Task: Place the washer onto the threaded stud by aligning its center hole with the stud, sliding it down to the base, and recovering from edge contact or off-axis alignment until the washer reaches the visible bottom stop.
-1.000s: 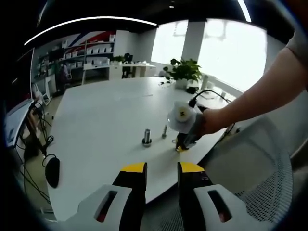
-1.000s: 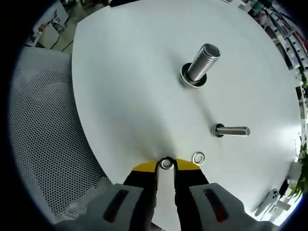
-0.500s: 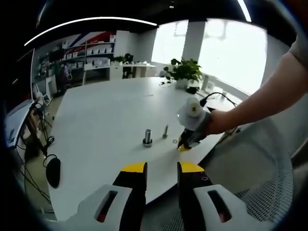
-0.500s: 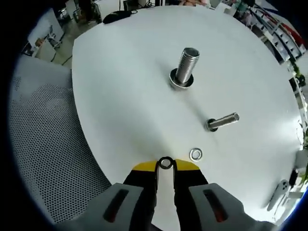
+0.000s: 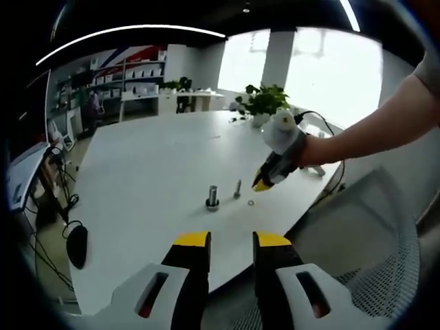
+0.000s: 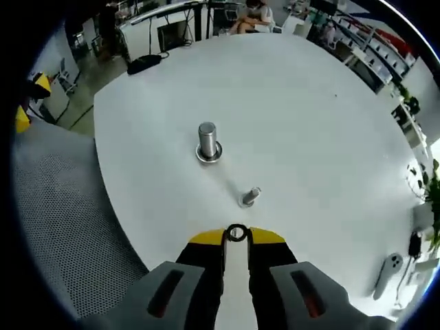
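**Now you hold the washer above the table, short of the studs**

Left gripper view: your left gripper (image 5: 230, 240) waits low at the near edge of the white table (image 5: 151, 179), its yellow-tipped jaws narrowly apart and gripping nothing. It stays back, likely to leave the work area free. Farther out, your right gripper (image 5: 263, 184) hangs above the table, tilted down toward two upright studs. The large stud (image 5: 212, 196) stands beside the small stud (image 5: 238, 188), and a spare washer (image 5: 251, 203) lies flat just beside them.

Right gripper view: your right gripper (image 6: 236, 234) pinches the washer (image 6: 236, 232) by its rim between the jaw tips, so the center hole stays open for threading. The small stud (image 6: 250, 196) is nearest ahead, and the large stud (image 6: 207, 142), with a washer already at its base, stands beyond it. The held washer is clear of both, so alignment is not yet begun.
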